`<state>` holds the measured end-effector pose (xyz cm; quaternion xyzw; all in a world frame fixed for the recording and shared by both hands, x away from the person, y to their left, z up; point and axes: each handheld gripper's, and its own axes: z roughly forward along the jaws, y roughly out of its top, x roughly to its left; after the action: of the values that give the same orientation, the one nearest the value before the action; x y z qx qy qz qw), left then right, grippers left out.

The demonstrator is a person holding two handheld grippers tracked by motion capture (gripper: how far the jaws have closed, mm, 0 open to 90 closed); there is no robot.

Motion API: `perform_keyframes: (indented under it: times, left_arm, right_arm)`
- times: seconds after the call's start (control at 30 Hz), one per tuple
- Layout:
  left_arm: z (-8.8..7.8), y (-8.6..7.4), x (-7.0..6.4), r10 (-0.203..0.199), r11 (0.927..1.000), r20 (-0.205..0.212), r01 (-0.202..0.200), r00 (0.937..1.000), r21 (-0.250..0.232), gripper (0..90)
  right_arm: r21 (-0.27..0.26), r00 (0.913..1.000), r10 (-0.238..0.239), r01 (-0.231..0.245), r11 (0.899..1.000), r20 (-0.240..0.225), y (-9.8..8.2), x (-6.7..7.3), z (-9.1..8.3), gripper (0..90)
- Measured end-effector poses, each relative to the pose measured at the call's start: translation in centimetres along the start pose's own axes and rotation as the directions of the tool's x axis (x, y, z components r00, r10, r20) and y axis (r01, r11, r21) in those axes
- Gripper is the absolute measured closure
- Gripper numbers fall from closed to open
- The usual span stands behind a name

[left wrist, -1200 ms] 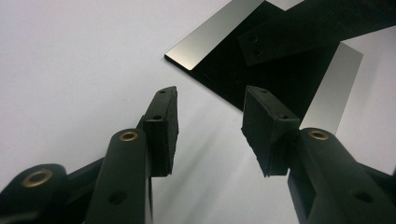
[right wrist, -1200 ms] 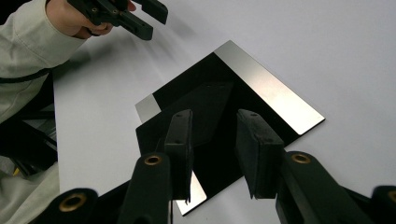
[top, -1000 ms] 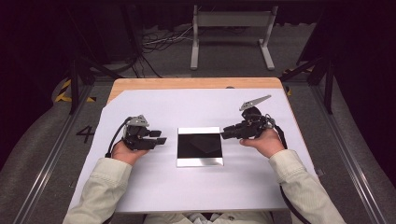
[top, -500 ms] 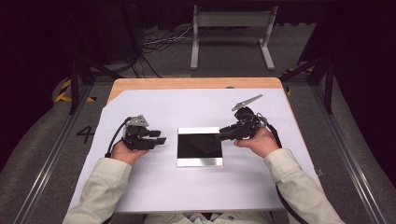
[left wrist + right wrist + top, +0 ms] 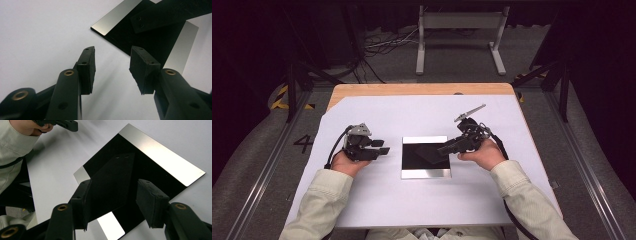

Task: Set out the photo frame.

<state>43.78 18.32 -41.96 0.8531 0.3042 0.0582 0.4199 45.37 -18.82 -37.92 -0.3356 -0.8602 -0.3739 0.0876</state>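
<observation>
The mirror-like square plate (image 5: pixel 426 157) is lying flat on the white table (image 5: pixel 422 112), midway between the two hands. The right hand-held gripper (image 5: pixel 446 148) is reaching over the plate's right edge; its jaws have just been opening and are standing released, with nothing pinched between them. The left hand-held gripper (image 5: pixel 384 147) is resting just beside the plate's left edge, also released and empty.

Risks from this position:
- The plate is lying flush on the table. A jaw tip may be failing to get under the edge and skidding across the glossy face, scratching it.
- A one-sided push from the right may be sliding the plate toward the left hand-held gripper instead of lifting it.
- The thin edge may be slipping from the pads (image 5: pixel 151 206) if clamped at a corner.

Limits of observation: the plate's surface is reflecting the jaws above it, so the dark shape in the right gripper view may be a reflection rather than a separate item. Contact between jaw tips and plate cannot be confirmed. The plate's thickness is hard to judge.
</observation>
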Motion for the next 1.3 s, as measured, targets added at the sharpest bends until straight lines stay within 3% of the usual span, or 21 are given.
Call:
perform_keyframes:
  times: [0.57,1.3]
  left_arm:
    - [0.0,0.0,-0.1,0.014,0.9998,-0.019,-0.013,0.9997,0.012,56.0]
    - [0.1,0.0,-0.1,0.014,0.9998,-0.015,-0.013,0.9998,0.012,55.9]
  right_arm:
    - [0.038,0.9979,0.043,-0.042,0.998,-0.049,0.1,0.0,2.0,40.2]
    - [0.074,0.9928,0.1,-0.095,0.993,-0.067,0.0,-0.4,2.1,39.7]
